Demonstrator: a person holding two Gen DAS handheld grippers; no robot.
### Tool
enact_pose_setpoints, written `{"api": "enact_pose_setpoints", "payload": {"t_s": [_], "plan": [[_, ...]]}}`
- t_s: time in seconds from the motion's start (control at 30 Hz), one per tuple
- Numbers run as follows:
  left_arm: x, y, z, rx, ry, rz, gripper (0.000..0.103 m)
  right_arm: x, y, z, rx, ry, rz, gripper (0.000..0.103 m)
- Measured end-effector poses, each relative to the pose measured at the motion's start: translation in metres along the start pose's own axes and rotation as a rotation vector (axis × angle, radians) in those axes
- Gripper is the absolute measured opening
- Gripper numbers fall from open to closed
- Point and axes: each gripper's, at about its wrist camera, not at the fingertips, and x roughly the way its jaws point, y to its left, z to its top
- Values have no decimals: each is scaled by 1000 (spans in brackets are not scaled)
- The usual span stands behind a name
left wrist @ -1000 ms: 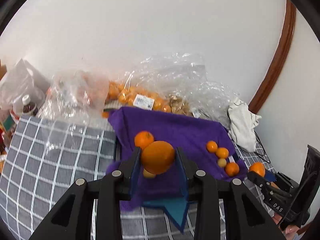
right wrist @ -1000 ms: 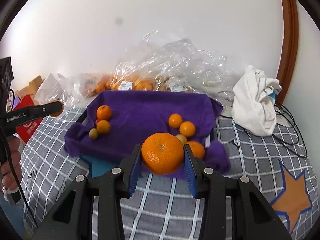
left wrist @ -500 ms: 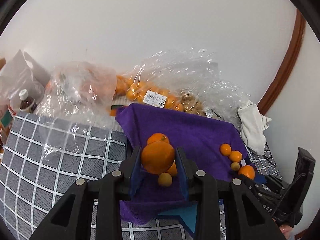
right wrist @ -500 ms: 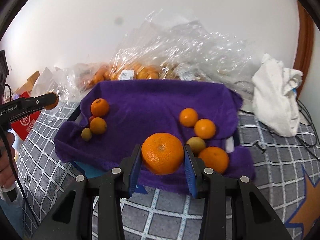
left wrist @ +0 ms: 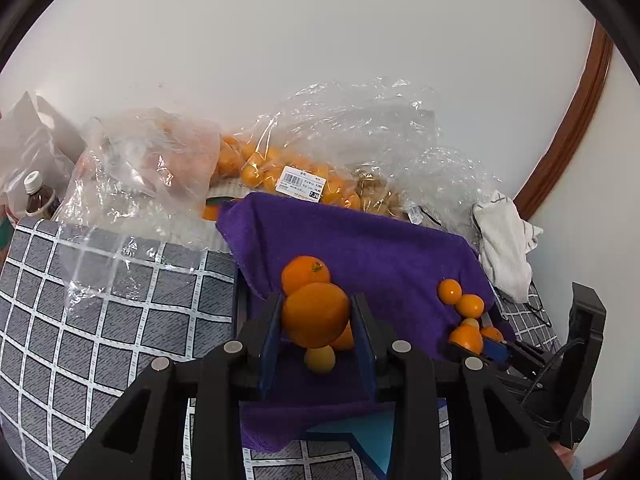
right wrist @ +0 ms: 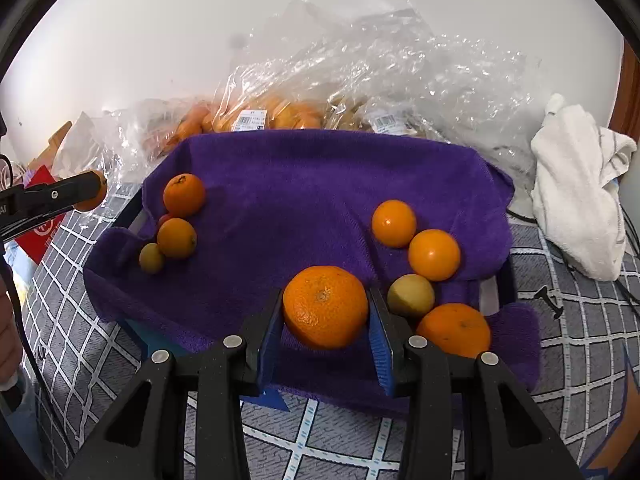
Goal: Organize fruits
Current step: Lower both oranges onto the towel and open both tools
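A purple towel (right wrist: pixel 304 184) lines a tray on the grid-patterned cloth. My left gripper (left wrist: pixel 316 316) is shut on an orange (left wrist: pixel 314 314) above the towel's left group of fruit (left wrist: pixel 304 274). It also shows at the left edge of the right wrist view (right wrist: pixel 86 194). My right gripper (right wrist: pixel 326 308) is shut on a larger orange (right wrist: pixel 325 306) over the towel's near edge, beside several oranges and a yellowish fruit (right wrist: pixel 410 295) at the right. A second group of fruit (right wrist: pixel 176 236) lies at the towel's left.
Clear plastic bags of oranges (left wrist: pixel 280 172) and other fruit (right wrist: pixel 272 116) lie behind the tray against the white wall. A white cloth (right wrist: pixel 576 208) lies to the right. A bottle (left wrist: pixel 38 196) and paper bag stand at far left.
Both grippers have moved forward toward the towel, each still holding its orange. The tray and fruit appear larger and closer in both views.
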Motion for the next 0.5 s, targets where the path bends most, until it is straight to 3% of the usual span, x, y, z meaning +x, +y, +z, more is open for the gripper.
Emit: {"api": "enact_pose_setpoints", "payload": {"t_s": [0.33, 0.5], "plan": [[16, -10, 3, 13, 33, -47, 32, 2, -1, 0, -3, 9, 0, 42], [29, -24, 5, 44, 54, -81, 32, -21, -2, 6, 15, -30, -16, 43]]}}
